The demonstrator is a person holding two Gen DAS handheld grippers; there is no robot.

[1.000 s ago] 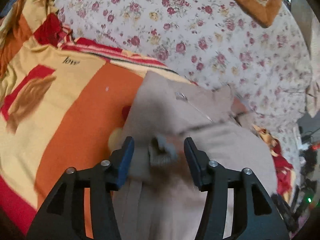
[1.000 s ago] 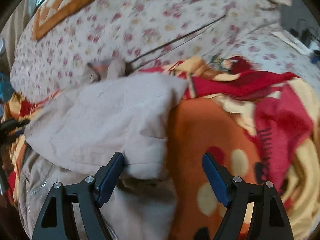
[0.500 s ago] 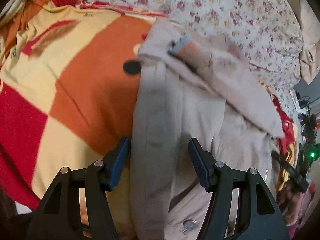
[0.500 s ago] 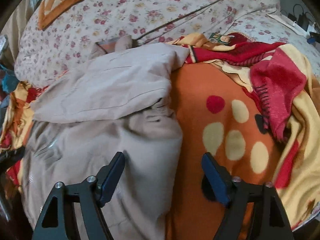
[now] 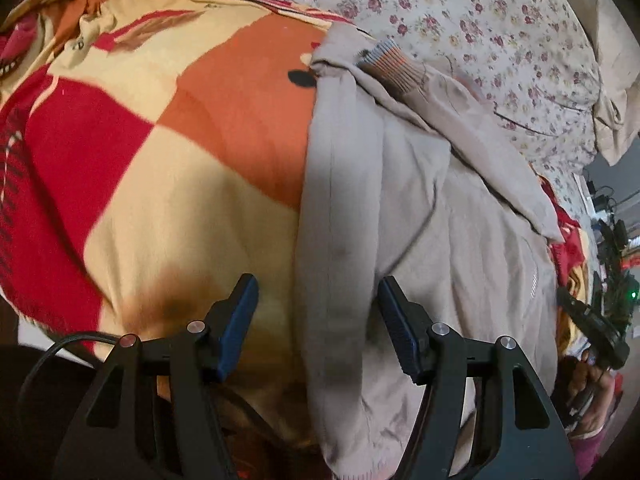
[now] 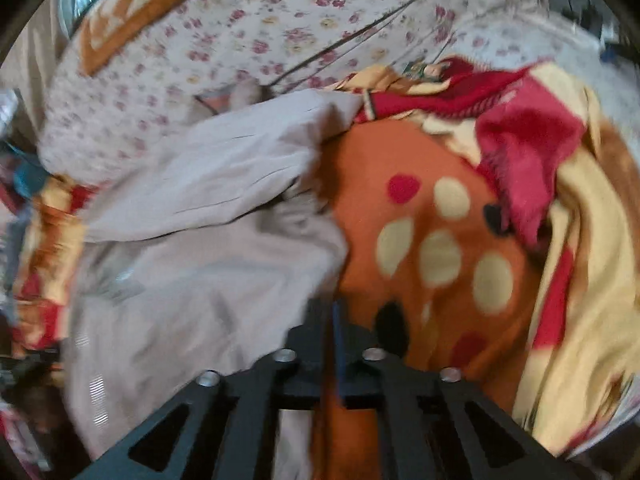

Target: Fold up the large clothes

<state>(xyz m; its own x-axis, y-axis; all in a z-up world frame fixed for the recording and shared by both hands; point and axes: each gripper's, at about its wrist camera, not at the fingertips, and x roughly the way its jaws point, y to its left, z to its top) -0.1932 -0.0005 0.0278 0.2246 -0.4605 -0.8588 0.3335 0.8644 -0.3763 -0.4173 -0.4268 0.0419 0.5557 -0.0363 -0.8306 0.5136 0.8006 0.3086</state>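
Note:
A large grey-beige jacket [image 5: 440, 220] lies on a red, orange and cream blanket [image 5: 160, 160]; one sleeve is folded across it, and its striped knit cuff [image 5: 396, 64] lies near the top. My left gripper [image 5: 316, 284] is open, its fingers astride the jacket's folded left edge without pressing it. In the right wrist view the jacket [image 6: 200, 260] fills the left half. My right gripper [image 6: 334, 312] is closing, its jaws almost together right at the jacket's right edge, where it meets the spotted blanket [image 6: 440, 280]. Blur hides the pinch itself.
A floral sheet [image 5: 440, 0] covers the bed beyond the blanket, with an orange patterned cushion [image 6: 132, 12] at the far end. A bunched red fold of blanket [image 6: 528, 148] lies to the right. A person's hand [image 5: 592, 380] shows at the left view's right border, and a black cable [image 5: 52, 348] at bottom left.
The left gripper slid back down the jacket's left edge, from the sleeve area toward the hem, staying open. The right gripper's wide jaws came together at the jacket's right edge.

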